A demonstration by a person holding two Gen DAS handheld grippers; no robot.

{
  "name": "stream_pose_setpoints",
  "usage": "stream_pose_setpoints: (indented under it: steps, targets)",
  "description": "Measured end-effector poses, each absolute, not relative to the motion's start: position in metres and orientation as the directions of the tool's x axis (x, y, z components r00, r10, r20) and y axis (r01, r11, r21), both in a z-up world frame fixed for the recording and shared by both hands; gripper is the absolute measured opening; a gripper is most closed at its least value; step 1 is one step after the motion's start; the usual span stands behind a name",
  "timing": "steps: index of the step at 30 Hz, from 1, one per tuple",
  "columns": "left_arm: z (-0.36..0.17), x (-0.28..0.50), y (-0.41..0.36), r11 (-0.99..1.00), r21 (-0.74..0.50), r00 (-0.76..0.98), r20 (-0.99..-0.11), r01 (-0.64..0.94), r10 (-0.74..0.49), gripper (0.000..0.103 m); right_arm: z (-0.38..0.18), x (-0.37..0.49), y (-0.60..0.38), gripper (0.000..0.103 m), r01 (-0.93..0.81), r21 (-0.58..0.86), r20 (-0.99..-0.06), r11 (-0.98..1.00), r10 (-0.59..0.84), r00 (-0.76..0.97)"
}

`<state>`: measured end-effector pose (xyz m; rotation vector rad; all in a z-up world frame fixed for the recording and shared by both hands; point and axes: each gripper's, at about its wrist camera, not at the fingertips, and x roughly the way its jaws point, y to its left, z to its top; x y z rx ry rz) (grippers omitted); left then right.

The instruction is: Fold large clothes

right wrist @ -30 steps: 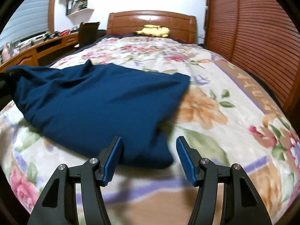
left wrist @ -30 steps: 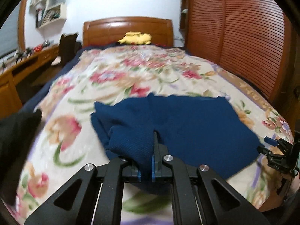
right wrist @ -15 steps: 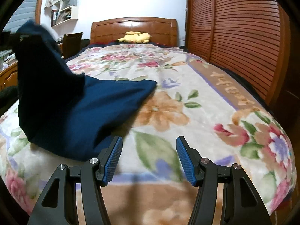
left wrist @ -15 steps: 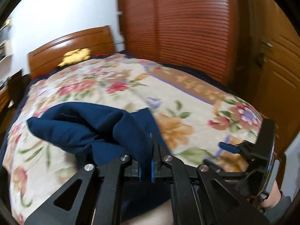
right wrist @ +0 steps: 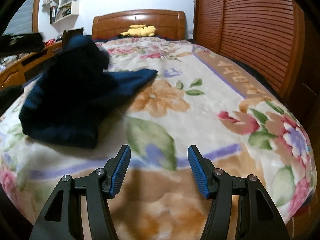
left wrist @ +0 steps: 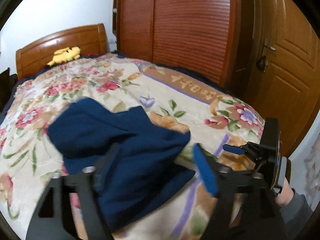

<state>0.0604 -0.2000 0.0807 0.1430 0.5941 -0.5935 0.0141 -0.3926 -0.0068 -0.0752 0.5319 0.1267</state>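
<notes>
We see the left gripper (left wrist: 154, 160) w/ jaws spread wide and nothing held; the view is motion-blurred. The dark blue garment (left wrist: 120, 144) lies bunched on the flowered blanket (left wrist: 180, 100) right in front of and between those fingers, near the foot of the bed, rumpled w/ part of it mounded up.

Our right gripper (right wrist: 159, 168) hangs over bare blanket (right wrist: 200, 120), jaws also wide apart, empty, blue pads (right wrist: 120, 172) clear. From this view the garment (right wrist: 76, 100) sits off to the left, apart from the right fingers, one flap lying flat toward mid-bed.

At the far end: wooden headboard (right wrist: 140, 20) w/ a yellow plush toy (right wrist: 140, 31) against it. Slatted wardrobe (left wrist: 190, 30) along the right side, door (left wrist: 290, 70) beyond it.
</notes>
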Motion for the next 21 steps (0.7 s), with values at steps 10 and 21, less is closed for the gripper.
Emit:
stream_pose_setpoints:
  steps: [10, 21]
  targets:
    - [0.051, 0.055, -0.097, 0.908, 0.001, 0.763, -0.543, 0.419, -0.351, 0.083, 0.017, 0.002, -0.377, 0.062, -0.203, 0.029, -0.426, 0.979, 0.196, 0.883]
    - [0.009, 0.081, -0.047, 0.934, -0.020, 0.770, -0.559, 0.357, -0.306, 0.083, 0.048, 0.028, -0.332, 0.062, -0.270, 0.011, -0.390, 0.963, 0.253, 0.885]
